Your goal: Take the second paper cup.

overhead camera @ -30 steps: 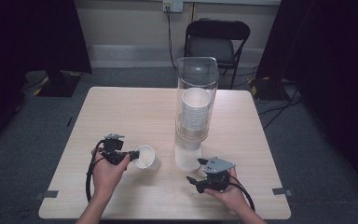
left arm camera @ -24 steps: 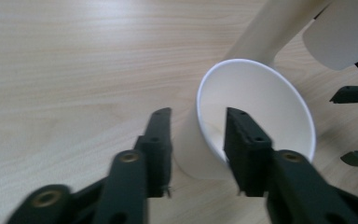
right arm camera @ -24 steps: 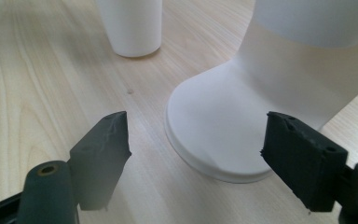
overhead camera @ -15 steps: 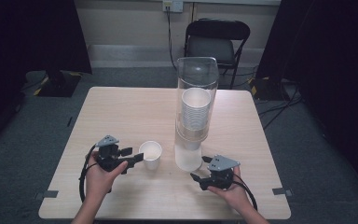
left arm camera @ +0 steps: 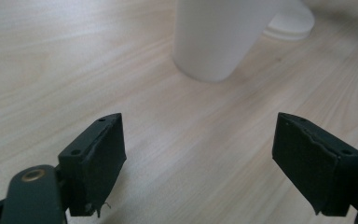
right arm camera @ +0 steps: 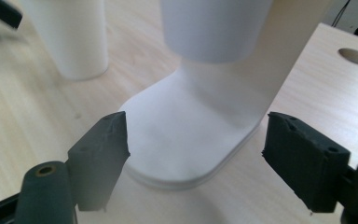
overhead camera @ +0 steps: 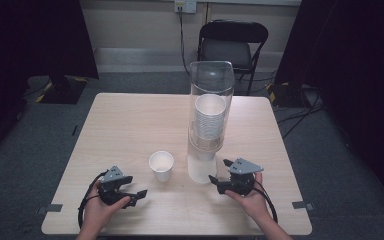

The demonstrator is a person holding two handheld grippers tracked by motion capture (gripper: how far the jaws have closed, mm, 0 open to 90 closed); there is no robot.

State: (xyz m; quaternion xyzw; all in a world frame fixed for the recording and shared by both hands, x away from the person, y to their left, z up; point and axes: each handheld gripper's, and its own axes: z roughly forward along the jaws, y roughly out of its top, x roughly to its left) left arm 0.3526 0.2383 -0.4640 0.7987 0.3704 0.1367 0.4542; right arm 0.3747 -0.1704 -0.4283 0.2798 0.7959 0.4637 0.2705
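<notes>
A white paper cup [overhead camera: 161, 165] stands upright on the wooden table [overhead camera: 130, 125], just left of a clear tube dispenser [overhead camera: 210, 85] that holds a stack of cups [overhead camera: 209, 120]. My left gripper [overhead camera: 137, 195] lies near the front edge, a little short of the cup. Its jaws have just been opening and nothing is between them. In the left gripper view the cup [left arm camera: 219, 37] stands beyond the wide-apart pads [left arm camera: 98, 163]. My right gripper [overhead camera: 219, 171] is open and faces the dispenser's white base [right arm camera: 186, 140], under the lowest cup [right arm camera: 214, 28].
A black folding chair [overhead camera: 232, 47] stands behind the table's far edge. Dark curtains hang at both sides. A round hole [right arm camera: 356, 56] is cut in the tabletop beyond the dispenser. Cables trail from both grippers toward the near edge.
The left gripper has let go of the cup, which it held tilted and which now stands upright. It has drawn back toward the front edge and sunk. The right hand has stayed put.
</notes>
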